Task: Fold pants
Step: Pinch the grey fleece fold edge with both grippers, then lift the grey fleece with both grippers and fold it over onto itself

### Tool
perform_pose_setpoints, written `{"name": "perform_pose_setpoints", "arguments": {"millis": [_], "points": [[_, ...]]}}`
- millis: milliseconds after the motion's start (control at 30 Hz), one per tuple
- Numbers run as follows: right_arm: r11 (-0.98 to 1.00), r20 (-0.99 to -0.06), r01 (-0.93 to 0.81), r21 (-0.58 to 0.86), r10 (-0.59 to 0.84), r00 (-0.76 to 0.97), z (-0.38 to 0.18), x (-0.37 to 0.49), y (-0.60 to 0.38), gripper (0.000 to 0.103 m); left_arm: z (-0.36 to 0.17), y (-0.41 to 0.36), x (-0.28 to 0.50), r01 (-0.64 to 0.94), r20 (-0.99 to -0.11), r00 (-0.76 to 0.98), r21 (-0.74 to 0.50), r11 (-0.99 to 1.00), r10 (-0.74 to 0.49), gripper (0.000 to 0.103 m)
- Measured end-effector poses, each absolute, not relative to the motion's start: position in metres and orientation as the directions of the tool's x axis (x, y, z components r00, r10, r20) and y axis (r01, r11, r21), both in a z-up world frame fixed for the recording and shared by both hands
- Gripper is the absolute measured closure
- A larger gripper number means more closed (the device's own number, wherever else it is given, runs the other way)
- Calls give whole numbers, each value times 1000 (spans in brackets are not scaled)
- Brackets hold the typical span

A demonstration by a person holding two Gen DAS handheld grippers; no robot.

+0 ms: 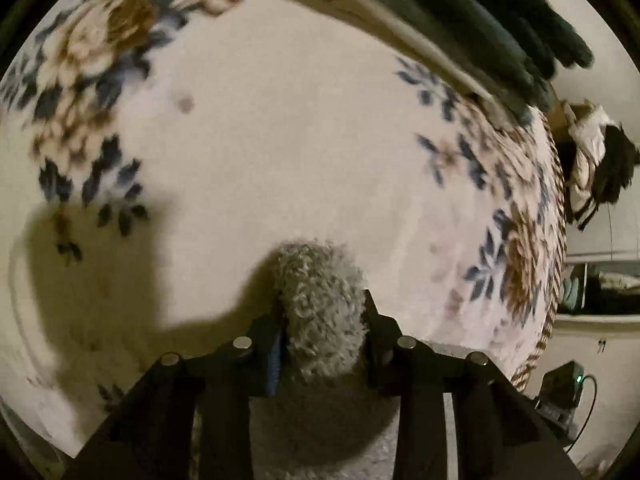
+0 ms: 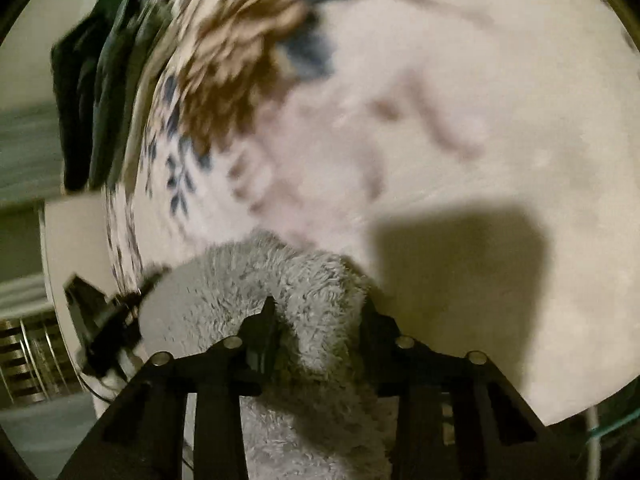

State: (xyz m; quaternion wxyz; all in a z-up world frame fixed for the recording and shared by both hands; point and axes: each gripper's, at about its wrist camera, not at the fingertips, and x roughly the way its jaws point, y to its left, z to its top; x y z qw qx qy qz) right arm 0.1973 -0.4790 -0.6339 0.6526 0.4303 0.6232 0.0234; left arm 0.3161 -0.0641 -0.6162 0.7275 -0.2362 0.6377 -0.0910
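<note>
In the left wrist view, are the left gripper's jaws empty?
No, the left gripper has its jaws closed on a bunched fold of the fluffy grey pants above the floral blanket.

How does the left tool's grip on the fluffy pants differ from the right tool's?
The left tool pinches a narrow bunched tuft of the grey fluffy pants; the right tool clamps a wider fold of them that spreads out to its left. Both are shut on the fabric, above the floral blanket.
</note>
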Motion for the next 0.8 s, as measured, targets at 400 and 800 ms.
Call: {"name": "perform_pose_setpoints", "arguments": {"millis": [400,800], "points": [[611,-710,400,683,684,168,-626,166,-488,1,-549,-26,254,-157,-692,314,-714,683,-651,5],[545,-585,325,773,811,30,-672,158,-436,0,-610,-53,205,-164,-721,160,-693,702,-674,4]]}}
